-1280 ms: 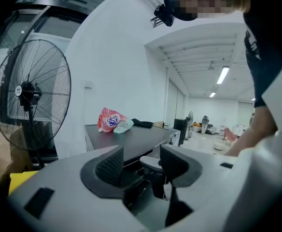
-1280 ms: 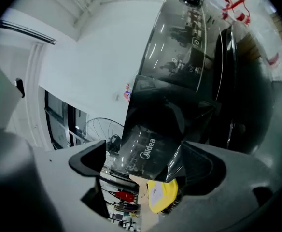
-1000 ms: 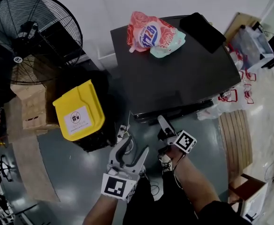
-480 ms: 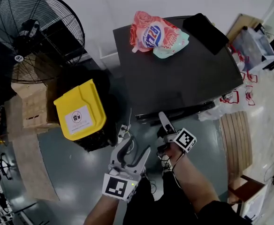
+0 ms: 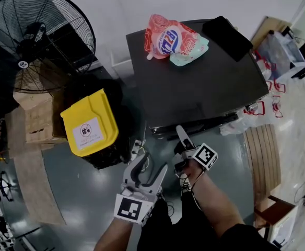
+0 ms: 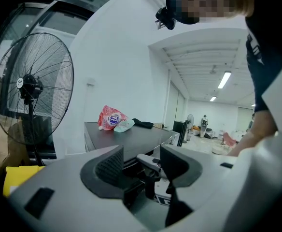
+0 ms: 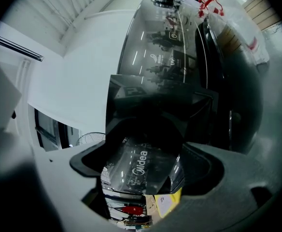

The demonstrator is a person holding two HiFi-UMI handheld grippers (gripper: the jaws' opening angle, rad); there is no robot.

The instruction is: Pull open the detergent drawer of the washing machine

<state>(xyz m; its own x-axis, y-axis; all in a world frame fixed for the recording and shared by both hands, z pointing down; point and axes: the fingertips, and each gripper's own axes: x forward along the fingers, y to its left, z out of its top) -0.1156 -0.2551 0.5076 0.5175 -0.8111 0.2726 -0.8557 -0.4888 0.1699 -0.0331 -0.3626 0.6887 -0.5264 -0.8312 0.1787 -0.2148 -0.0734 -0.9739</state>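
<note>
The black washing machine fills the middle of the head view. Its glossy detergent drawer, printed "Midea", sits between the wide-set jaws in the right gripper view. My right gripper is at the machine's front edge, shut on that drawer front, whose panel reaches from pad to pad. My left gripper hangs open below and to the left of it, holding nothing. A red and white detergent pouch lies on the machine's top.
A yellow-lidded bin stands just left of the machine, with a large black floor fan and cardboard boxes beyond it. A black item lies on the machine's top right. Wooden slats and bags are at the right.
My right gripper has rolled slightly while staying at the machine's front edge. The left gripper has not moved.
</note>
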